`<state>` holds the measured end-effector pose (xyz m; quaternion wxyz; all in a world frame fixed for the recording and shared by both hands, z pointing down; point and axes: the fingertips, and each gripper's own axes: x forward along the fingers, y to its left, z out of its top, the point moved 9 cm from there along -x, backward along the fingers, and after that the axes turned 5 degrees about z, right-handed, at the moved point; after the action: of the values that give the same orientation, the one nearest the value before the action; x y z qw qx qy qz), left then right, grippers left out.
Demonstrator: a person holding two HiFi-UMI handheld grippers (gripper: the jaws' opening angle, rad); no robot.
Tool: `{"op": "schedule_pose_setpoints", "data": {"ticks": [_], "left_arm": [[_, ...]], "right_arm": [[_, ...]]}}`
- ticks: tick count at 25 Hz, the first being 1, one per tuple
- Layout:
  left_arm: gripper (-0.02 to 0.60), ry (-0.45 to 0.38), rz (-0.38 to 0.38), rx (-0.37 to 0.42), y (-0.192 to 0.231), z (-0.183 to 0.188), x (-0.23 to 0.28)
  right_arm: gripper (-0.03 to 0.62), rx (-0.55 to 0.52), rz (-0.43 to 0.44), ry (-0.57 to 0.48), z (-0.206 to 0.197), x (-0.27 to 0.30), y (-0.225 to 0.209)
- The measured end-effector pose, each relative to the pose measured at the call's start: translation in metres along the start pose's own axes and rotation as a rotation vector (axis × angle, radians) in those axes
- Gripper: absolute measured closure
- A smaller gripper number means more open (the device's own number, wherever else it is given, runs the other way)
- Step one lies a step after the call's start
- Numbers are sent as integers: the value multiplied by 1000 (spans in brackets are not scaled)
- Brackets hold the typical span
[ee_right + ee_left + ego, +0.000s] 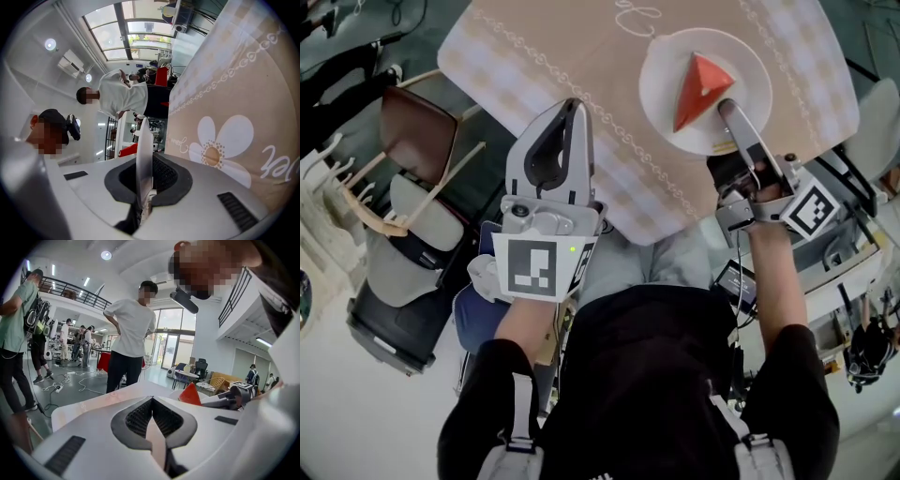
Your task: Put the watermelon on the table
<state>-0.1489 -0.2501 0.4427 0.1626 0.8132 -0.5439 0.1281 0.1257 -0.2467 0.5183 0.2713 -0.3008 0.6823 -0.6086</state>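
The watermelon, a red wedge, lies on a white plate, toward its near right side. The plate hangs over the table, above the patterned cloth near the front edge. Whether its base already touches the cloth cannot be told from above.

The right tongs carry it. Their jaws are closed tight on the plate's near rim, and the right gripper view shows that rim edge-on as a thin white blade pinched between the dark pads. The left tongs are empty, jaws drawn together at the tips with nothing in the gap, and sit over the table's near edge, well apart from the plate.

The step in hand looks like the set-down itself: plate and wedge are above the spot, not yet released.

The next move calls for bringing the plate down level, since a one-sided rim grip lets the far edge dip (and the wedge could slide). Once the base sits flat, the right jaws should part and draw back along the rim's line without dragging the plate. The left tongs need only keep clear.
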Motion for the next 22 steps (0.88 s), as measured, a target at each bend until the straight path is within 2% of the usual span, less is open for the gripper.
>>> {"op": "schedule_pose_setpoints", "data": {"ticks": [17, 22], "left_arm": [[571, 57, -3, -19, -9, -44, 17], [571, 78, -14, -28, -10, -55, 23]], "right_arm": [[576, 50, -61, -18, -7, -12, -58], [576, 50, -104, -34, -7, -15, -71]]}}
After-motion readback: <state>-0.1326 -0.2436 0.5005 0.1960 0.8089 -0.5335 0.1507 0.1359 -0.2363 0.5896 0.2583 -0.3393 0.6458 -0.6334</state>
